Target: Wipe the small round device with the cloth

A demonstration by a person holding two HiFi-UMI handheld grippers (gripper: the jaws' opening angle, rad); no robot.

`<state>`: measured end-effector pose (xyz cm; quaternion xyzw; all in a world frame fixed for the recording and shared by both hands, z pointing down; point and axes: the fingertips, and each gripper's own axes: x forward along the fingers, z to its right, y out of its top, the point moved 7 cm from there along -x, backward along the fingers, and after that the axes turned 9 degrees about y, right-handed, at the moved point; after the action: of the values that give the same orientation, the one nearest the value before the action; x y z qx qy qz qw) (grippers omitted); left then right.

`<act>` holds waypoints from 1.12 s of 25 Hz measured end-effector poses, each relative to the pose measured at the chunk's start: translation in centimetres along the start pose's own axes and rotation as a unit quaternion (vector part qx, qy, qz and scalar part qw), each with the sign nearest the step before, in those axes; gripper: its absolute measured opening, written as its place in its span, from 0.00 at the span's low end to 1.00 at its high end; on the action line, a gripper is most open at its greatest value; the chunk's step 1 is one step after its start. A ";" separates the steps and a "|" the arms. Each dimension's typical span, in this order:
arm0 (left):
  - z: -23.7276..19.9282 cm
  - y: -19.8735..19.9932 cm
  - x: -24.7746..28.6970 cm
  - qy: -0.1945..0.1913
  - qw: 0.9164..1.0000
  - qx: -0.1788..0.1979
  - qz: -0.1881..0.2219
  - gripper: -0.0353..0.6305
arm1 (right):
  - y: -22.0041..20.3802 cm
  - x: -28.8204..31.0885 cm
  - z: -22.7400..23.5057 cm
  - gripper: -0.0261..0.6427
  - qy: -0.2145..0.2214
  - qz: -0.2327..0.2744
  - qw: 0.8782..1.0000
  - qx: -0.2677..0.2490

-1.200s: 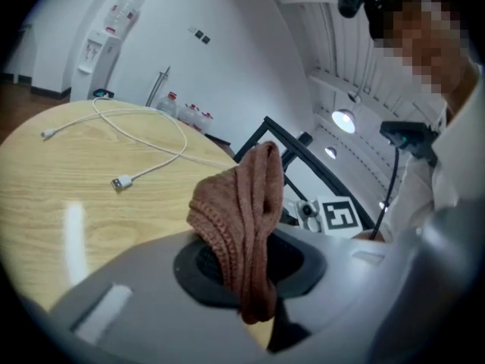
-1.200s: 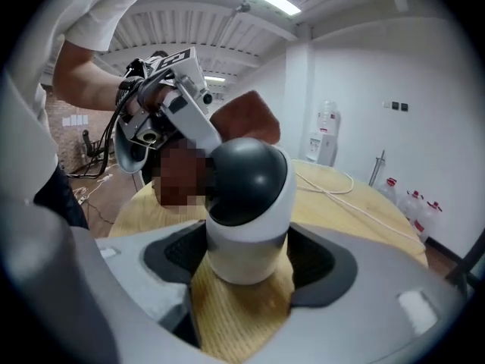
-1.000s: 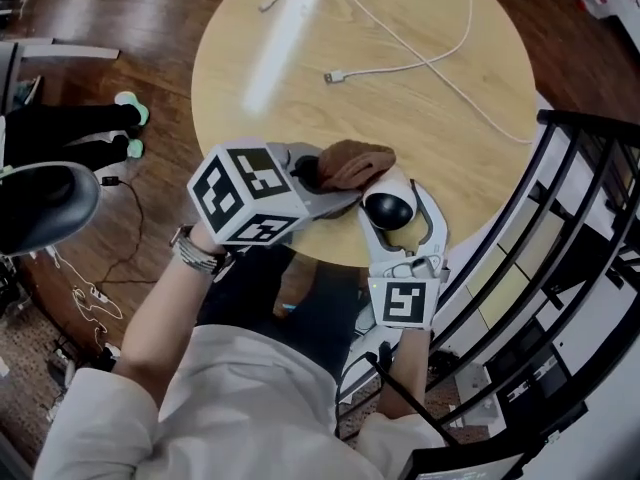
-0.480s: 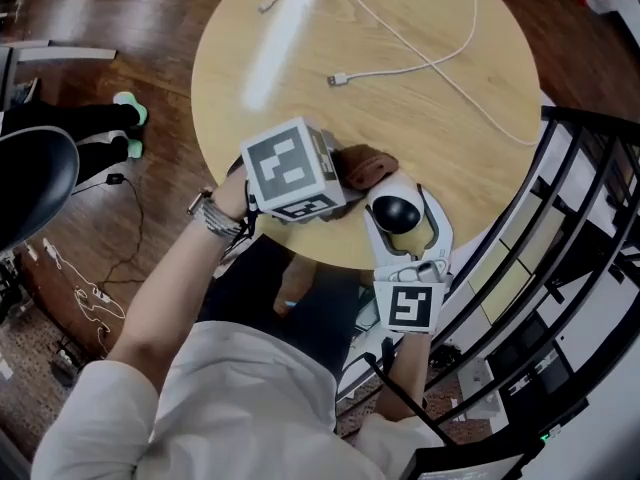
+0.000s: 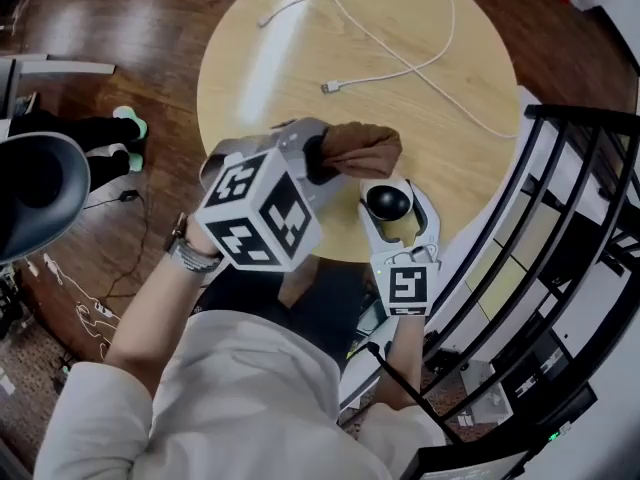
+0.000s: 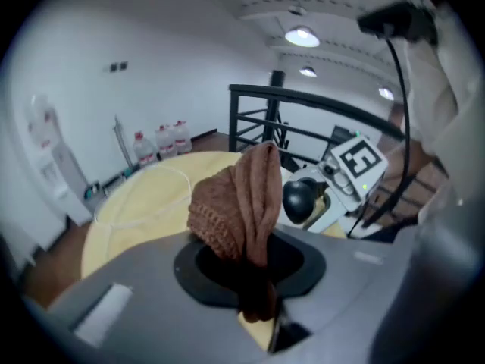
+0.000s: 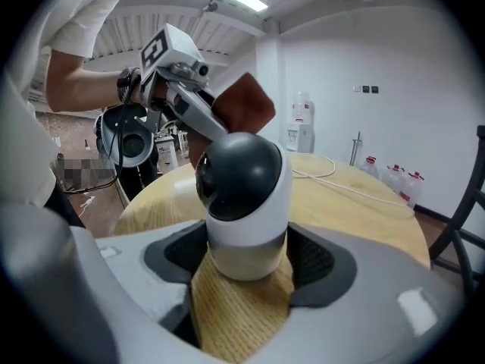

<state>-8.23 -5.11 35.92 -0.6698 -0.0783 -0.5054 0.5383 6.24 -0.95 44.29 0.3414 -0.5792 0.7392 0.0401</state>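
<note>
Your right gripper (image 5: 392, 218) has its jaws clamped on the white base of the device (image 5: 388, 202), holding it upright at the near edge of the bench (image 5: 300, 58). Your left gripper (image 5: 316, 160) pinches the cloth (image 5: 360, 150), whose bunched end juts out just beyond the dark dome and to its left, close but apparently not touching. From the left jaws, the dome lies rightward and nearer you, so sweep the cloth that way.

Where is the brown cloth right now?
The cloth is pinched in the left tongs, over the table's near edge in the head view, just beyond the device in the right tongs.
</note>
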 end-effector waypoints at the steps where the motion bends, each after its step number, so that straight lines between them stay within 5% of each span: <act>1: 0.7 0.8 0.3 0.022 0.997 0.068 0.001 0.17 | -0.1 0.0 0.0 0.53 0.000 0.001 1.000 0.003; 3: 2.3 1.5 1.3 0.037 0.981 0.189 -0.003 0.17 | -0.1 0.1 0.0 0.53 -0.002 0.003 1.000 0.007; 5: 3.3 1.2 2.1 0.026 0.970 0.243 -0.010 0.17 | 0.1 0.5 -0.2 0.53 -0.001 0.005 1.000 0.006; 9: 4.2 -0.5 2.0 0.015 0.964 0.264 0.007 0.17 | 0.2 0.4 -0.3 0.53 0.000 0.007 1.000 -0.001; 18: 9.8 -4.9 2.6 0.078 0.942 0.327 -0.006 0.17 | -0.1 0.6 -0.2 0.53 -0.007 0.005 1.000 -0.006; 23: 11.9 -6.6 3.1 0.090 0.956 0.279 -0.007 0.17 | -0.3 0.4 0.1 0.53 -0.012 0.005 1.000 -0.014; 26: 10.5 -6.4 1.6 0.149 0.967 0.207 0.025 0.17 | -0.1 0.7 -0.1 0.53 -0.020 0.006 1.000 -0.020; 28: 9.0 -5.3 -0.2 0.203 0.966 0.145 0.070 0.17 | 0.0 0.8 -0.1 0.53 -0.016 0.006 1.000 -0.022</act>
<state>-6.47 4.33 40.01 -0.4716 0.0078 -0.5753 0.6683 5.58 -1.08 44.73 0.3487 -0.5981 0.7208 0.0334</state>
